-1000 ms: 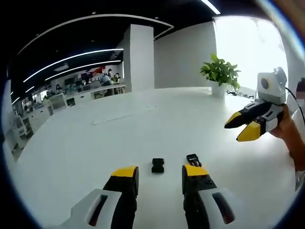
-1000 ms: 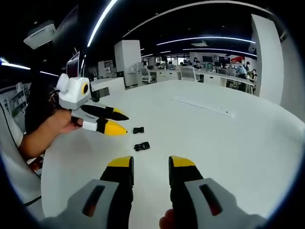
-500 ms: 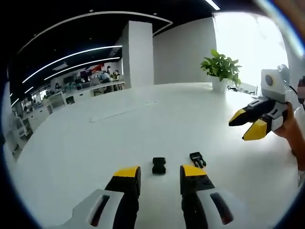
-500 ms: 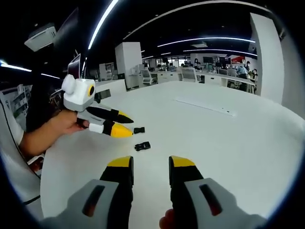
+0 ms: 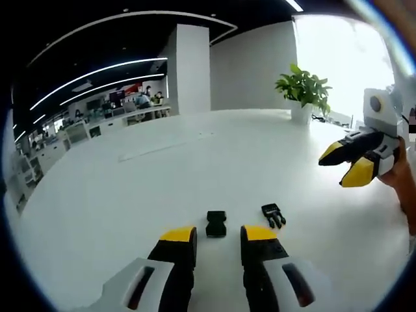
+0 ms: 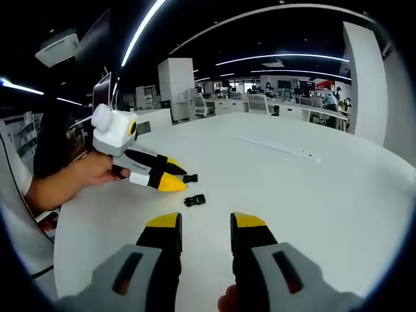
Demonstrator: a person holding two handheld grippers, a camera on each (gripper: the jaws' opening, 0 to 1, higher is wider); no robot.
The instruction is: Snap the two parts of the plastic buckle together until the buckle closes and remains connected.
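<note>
Over the last second the left gripper [image 5: 218,237] has closed in on the socket [image 5: 216,223], jaws parted and empty, prong half [image 5: 273,215] just beside on the table [image 5: 97,201]; right gripper [image 6: 205,224] hangs open, so the 2 halves remain unjoined.

table [image 5: 130,195] bare around buckle halves | potted plant [image 5: 302,97] far edge | left tool [image 6: 166,175] over socket half [image 6: 190,177]
</note>
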